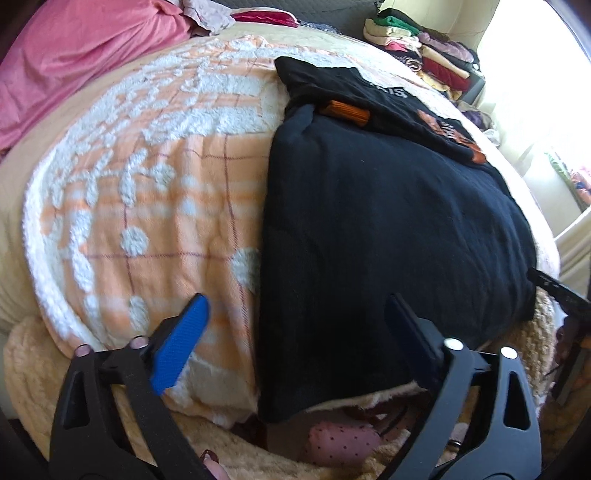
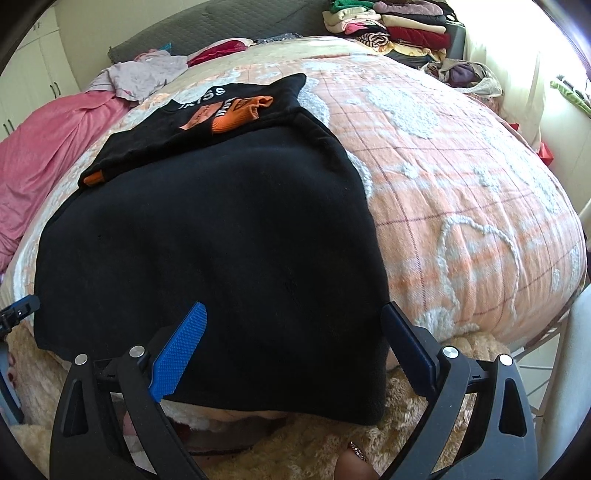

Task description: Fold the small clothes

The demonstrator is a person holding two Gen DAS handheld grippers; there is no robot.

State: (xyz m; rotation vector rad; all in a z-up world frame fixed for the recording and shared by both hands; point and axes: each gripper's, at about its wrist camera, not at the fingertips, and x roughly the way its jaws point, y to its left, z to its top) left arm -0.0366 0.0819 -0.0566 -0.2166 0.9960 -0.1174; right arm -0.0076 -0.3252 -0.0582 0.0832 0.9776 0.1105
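One black garment [image 2: 221, 229], seemingly folded

Left gripper [image 1: 295, 328] and right gripper [image 2: 293, 332], jaws wide apart, angled downward.

1. It was a bedroom in a home; a bed [image 2: 461, 192] with a peach checked blanket filled the frame.
2. A pink sheet [image 2: 48, 155] lay at the left; stacked folded clothes [image 2: 399, 29] sat at the upper right; white cupboard doors [image 2: 33, 77] stood at the upper left.
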